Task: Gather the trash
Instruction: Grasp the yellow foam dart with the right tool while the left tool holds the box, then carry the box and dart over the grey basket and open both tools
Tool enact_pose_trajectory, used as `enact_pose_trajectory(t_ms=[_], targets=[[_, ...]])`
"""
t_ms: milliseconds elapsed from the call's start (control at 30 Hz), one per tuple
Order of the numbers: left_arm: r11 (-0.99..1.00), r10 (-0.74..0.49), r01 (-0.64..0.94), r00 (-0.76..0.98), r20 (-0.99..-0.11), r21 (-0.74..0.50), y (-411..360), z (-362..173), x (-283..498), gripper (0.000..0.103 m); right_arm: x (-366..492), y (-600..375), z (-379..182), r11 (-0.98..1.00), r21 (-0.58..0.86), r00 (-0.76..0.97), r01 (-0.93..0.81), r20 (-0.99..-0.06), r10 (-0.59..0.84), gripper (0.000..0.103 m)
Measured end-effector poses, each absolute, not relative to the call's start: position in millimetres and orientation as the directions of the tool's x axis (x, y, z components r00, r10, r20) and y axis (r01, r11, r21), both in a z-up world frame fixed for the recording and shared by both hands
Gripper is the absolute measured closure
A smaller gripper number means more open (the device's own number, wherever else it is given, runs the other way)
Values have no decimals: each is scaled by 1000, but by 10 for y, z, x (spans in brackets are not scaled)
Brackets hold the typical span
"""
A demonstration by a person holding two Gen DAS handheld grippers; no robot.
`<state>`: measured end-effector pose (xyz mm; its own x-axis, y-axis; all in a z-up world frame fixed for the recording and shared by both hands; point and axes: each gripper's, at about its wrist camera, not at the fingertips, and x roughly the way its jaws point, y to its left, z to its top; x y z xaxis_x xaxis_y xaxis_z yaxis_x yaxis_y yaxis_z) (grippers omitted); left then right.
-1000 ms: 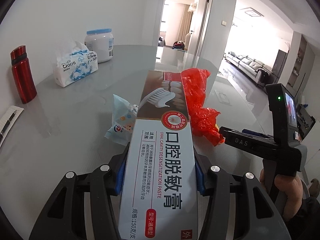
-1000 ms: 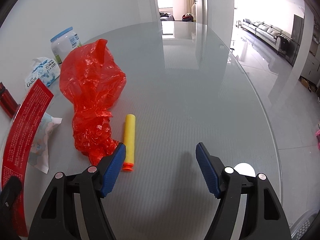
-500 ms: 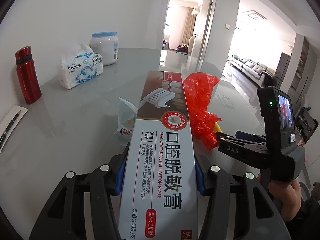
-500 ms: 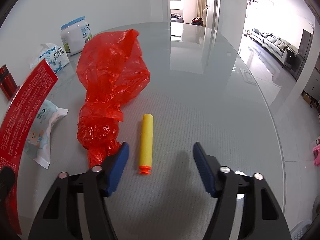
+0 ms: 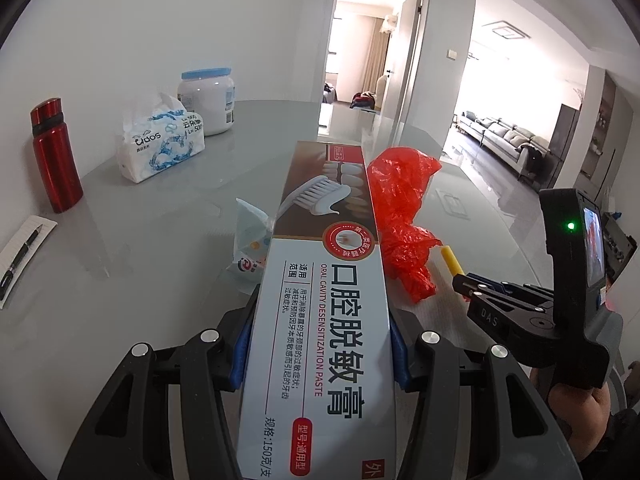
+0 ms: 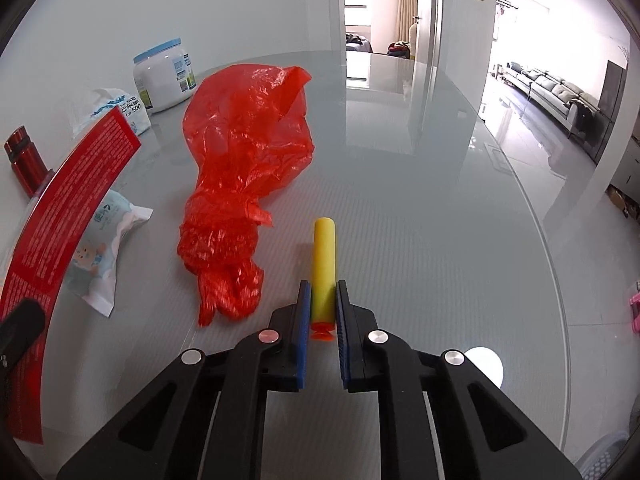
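My left gripper (image 5: 320, 312) is shut on a long toothpaste box (image 5: 320, 320) and holds it above the glass table; the box's red side shows in the right wrist view (image 6: 52, 232). My right gripper (image 6: 323, 288) is shut on a yellow foam dart (image 6: 324, 264) that lies on the table; it shows in the left wrist view (image 5: 460, 284) too. A crumpled red plastic bag (image 6: 240, 176) lies just left of the dart, also in the left wrist view (image 5: 400, 216). A small white wipes packet (image 6: 100, 256) lies left of the bag.
At the back left stand a red bottle (image 5: 56, 160), a tissue pack (image 5: 160, 144) and a white jar with a blue lid (image 5: 208, 100). A notepad with a pen (image 5: 20, 256) lies at the left edge. The round table's edge (image 6: 560, 280) curves at the right.
My right gripper has moved forward over the yellow dart and shut on it. My left gripper has kept the toothpaste box and drifted a little.
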<state>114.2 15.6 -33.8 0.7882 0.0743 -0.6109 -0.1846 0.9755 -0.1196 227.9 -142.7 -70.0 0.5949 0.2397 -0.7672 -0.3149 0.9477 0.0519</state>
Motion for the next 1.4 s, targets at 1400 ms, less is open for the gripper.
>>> enact_pose_trajectory(t_ms=[1400], targets=[[953,-281,294,771,-572,-73,-1717,81,152,51,-239,-3762,-233,978,180,735,106,-676,45,91]])
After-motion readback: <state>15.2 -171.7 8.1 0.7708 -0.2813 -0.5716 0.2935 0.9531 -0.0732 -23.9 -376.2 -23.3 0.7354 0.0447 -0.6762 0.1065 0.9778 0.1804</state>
